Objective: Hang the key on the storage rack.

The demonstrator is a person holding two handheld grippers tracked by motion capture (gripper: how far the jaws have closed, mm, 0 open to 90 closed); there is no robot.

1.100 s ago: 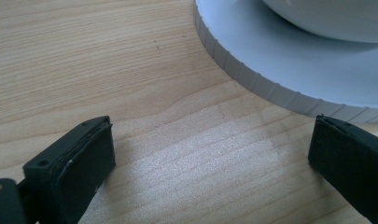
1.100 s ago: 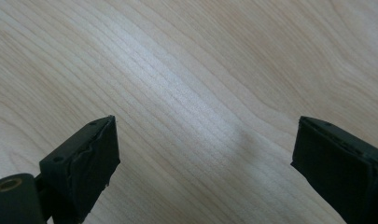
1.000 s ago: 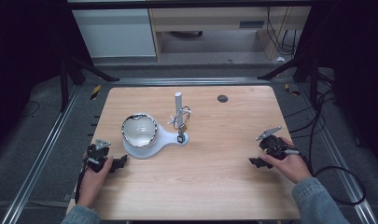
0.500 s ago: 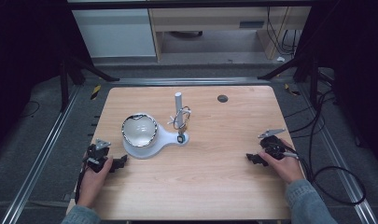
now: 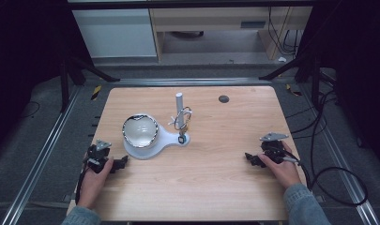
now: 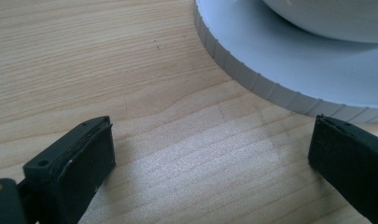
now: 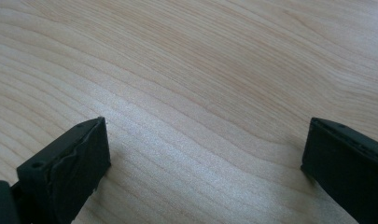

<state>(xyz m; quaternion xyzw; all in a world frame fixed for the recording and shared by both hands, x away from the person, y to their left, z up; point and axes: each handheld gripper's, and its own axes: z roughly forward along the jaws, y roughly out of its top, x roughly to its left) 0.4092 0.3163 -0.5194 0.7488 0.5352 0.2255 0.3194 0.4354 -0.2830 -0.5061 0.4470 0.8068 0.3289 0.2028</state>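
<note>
Both tongs rest wide open and empty, the left tongs point(image 5: 116, 163) by the desk's point(image 5: 216, 197) left edge just beside the white stand point(image 5: 152, 140), the right tongs point(image 5: 253, 159) near the right edge having just spread; approach the stand's base slowly.

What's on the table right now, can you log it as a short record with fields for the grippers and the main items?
surface: wooden table
left gripper: open, nothing between the jaws, resting near the white base
right gripper: open, jaws have just been opening, nothing between them, over bare wood
bowl: sits on the round part of the white base, shiny inside
post: upright, white, behind the base
small items by the post: too small to identify
dark disc: far side of the table
</note>
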